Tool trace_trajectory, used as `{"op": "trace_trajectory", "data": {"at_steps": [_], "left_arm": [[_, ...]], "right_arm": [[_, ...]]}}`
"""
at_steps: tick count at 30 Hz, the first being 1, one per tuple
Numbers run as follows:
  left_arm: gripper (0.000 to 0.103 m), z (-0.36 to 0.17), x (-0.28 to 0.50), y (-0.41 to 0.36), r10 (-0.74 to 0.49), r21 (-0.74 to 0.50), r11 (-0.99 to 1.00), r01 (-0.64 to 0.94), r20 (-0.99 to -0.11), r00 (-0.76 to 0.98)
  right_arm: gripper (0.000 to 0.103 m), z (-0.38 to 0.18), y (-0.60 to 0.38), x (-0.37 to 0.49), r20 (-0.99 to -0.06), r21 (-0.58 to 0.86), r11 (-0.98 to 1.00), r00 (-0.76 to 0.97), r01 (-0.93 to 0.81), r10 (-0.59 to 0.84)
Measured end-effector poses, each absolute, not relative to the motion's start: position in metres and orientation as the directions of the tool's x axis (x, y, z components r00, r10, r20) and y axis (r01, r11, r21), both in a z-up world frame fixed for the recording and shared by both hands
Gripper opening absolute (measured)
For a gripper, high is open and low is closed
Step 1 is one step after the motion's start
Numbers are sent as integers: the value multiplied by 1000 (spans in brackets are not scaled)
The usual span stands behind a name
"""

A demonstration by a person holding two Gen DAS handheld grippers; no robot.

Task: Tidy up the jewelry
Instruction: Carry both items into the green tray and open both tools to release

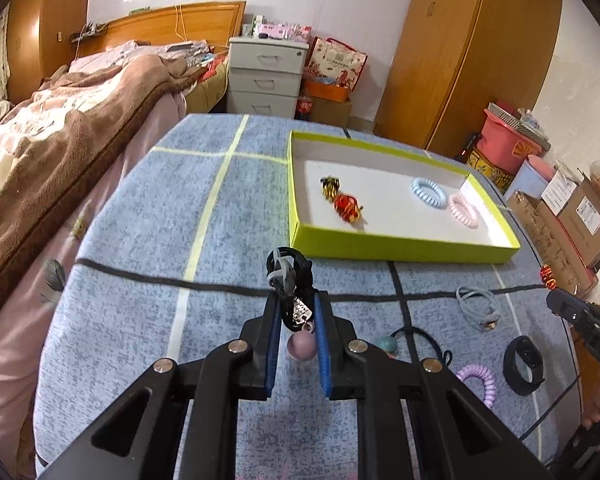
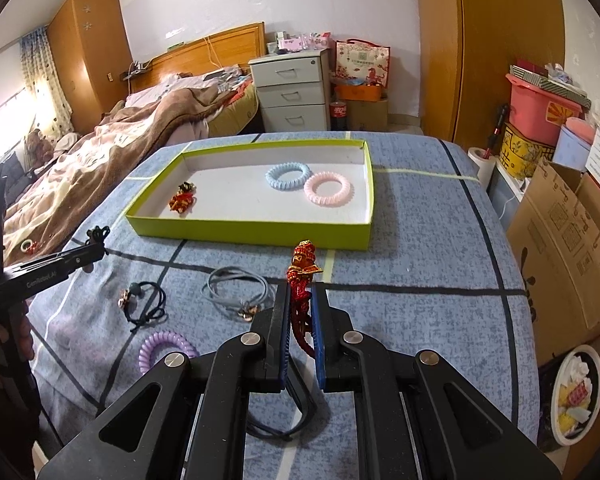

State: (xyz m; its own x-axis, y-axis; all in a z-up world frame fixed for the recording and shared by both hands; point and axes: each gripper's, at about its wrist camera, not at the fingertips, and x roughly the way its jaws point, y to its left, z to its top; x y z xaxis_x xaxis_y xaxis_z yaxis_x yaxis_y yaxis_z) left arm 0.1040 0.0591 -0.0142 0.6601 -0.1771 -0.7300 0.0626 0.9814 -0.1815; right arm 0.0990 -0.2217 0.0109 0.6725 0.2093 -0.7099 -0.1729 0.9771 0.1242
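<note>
Left claw (image 1: 296, 300) clamped on black hair tie (image 1: 290, 276); right claw (image 2: 300, 300) clamped on red ornament (image 2: 302, 268). Purple coil (image 2: 160, 350) and grey ties (image 2: 236, 292) strewn on worktop (image 2: 420, 260) before green tray (image 2: 252, 232).

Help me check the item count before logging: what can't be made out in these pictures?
- Left wrist view: pink ball charm partly hidden by left hand-held gripper pads.
- Left wrist view: teal bead half hidden behind gripper finger.
- Right wrist view: red woven ornament, lower end hidden in right hand-held gripper.
</note>
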Motion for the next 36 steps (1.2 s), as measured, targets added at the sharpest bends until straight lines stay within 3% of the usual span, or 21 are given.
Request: {"op": "trace_trajectory", "data": {"at_steps": [16,25,36], "left_arm": [[17,16,140,43,-260,-222,964,143,-693,672],[17,18,181,23,-309,-250,950,184,-704,639],[17,14,227,4,-292,-223,956,188,-730,618]], "right_arm": [[10,28,-205,136,-699,114,970,677,-214,231],[10,15,-194,172,-738,113,967,632,-230,237],[10,-1,-188,204,-771,118,958,584,-262,255]]}}
